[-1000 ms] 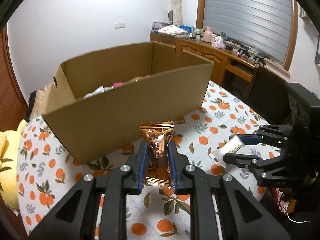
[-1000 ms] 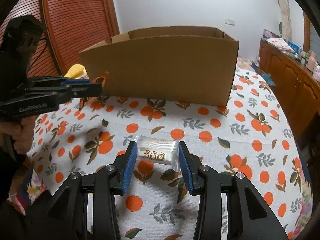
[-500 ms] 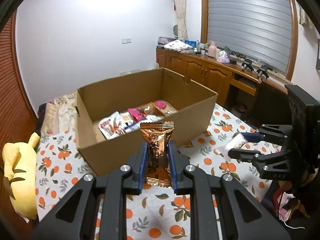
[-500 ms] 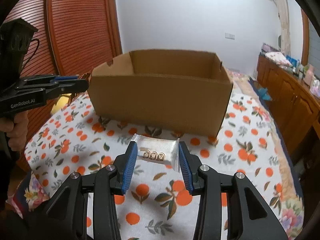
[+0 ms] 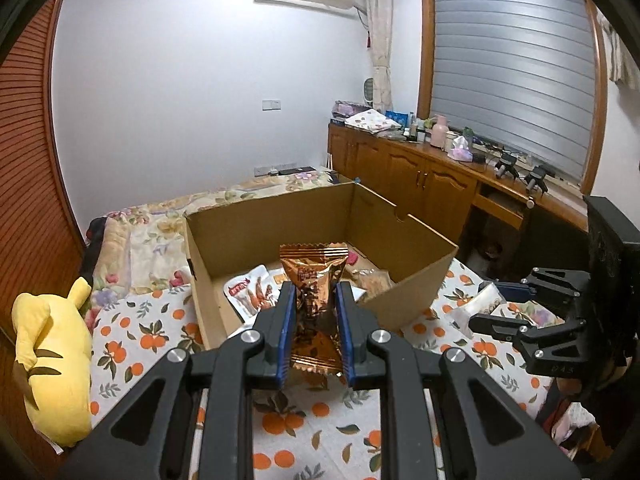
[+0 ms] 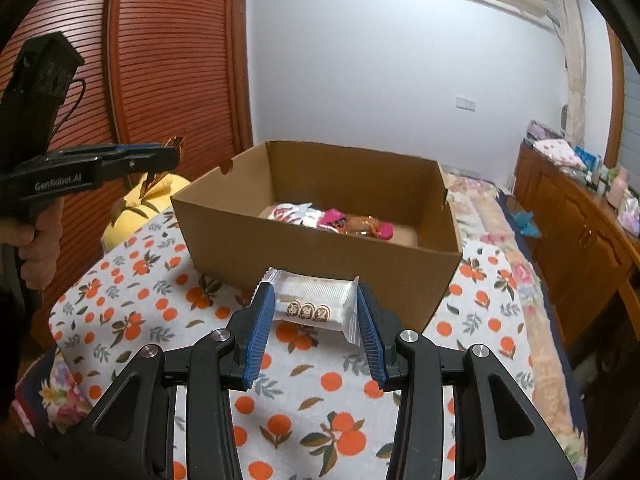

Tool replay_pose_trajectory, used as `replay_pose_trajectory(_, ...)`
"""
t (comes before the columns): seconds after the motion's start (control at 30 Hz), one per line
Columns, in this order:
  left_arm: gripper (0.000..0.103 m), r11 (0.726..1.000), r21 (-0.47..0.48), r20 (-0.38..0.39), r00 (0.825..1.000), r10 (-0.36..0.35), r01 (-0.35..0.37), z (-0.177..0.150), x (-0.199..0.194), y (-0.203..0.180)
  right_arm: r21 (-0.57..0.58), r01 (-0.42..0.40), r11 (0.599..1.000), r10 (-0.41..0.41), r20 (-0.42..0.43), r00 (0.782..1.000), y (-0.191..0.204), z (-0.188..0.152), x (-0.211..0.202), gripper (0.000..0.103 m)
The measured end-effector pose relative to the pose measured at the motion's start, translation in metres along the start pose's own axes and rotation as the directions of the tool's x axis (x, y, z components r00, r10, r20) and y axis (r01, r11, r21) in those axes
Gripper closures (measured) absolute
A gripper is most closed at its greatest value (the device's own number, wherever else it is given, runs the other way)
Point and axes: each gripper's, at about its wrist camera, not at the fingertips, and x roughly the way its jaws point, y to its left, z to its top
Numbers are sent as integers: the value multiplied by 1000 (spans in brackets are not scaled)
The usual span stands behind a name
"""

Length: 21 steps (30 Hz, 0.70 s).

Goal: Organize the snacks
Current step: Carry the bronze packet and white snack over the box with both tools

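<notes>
Orange-print cloth (image 6: 320, 384) covers the tabletop beneath my cardboard box (image 6: 320, 248). Near it, my left hand-held gripper (image 5: 316, 330) pinches a bronze snack packet (image 5: 314, 292); my right hand-held gripper (image 6: 316, 322) clamps a white wafer packet (image 6: 316, 300).

My feeds show even, soft indoor light, faint shadows, strong fisheye bending with black corners, sharp centre, glints on the foil pack (image 5: 312, 304).

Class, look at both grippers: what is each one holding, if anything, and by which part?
Left gripper: copper foil snack packet, pinched across its middle. Right gripper: white wrapped snack, clamped by its two short ends.
</notes>
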Motion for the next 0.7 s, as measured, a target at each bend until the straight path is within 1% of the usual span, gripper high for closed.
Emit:
replay_pose_trajectory(0.27,85,1000,-10,-36,999,17,-17,5,29,12,-6,-14,1000,14,35,999,-10,25,11,62)
replay_pose_trajectory(0.5,85,999,-12,-83,996,29,-30,11,68,22,-19,-26,999,27,44,999,-23,49,37,62)
replay_pose_trajectory(0.7,85,999,-5,-115,992,46,-47,21,92,31,-29,-43,999,44,27,999,-35,64,67,62)
